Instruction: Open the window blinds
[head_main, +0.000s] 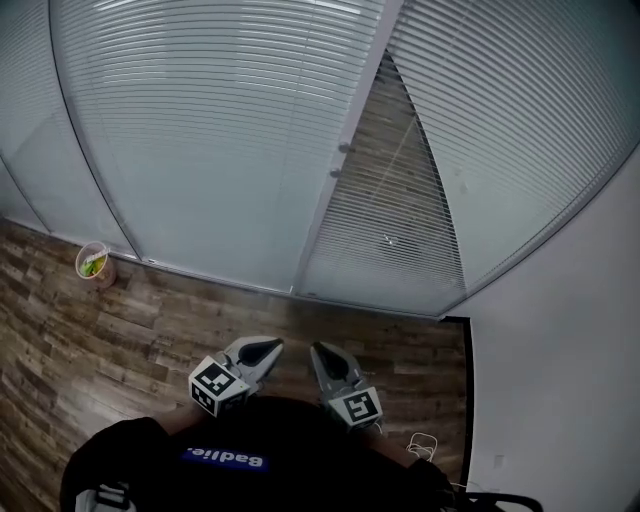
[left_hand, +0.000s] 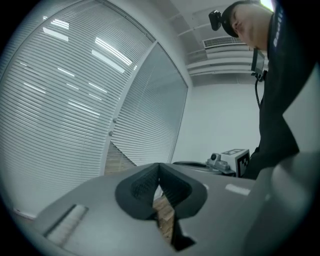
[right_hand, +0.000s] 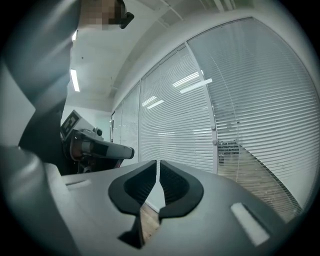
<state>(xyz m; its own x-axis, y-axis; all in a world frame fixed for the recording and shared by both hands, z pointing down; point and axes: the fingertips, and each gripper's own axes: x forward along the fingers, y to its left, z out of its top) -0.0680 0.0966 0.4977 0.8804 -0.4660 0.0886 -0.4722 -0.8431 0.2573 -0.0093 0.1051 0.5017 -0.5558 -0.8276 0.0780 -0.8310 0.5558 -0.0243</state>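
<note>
Window blinds (head_main: 220, 140): lowered, across the top of the head view, at 12 o'clock from both grippers and well apart from them.
Triangular part (head_main: 395, 200): at 1 o'clock, brown shows through its slats.
Left gripper (head_main: 258, 352): level, jaws together, nothing between.
Right gripper (head_main: 327, 357): at 3 o'clock of the left one, jaws closed to a thin slit, empty.
Cup (head_main: 93, 264): on the wooden floor (head_main: 150, 330), at 10 o'clock.
</note>
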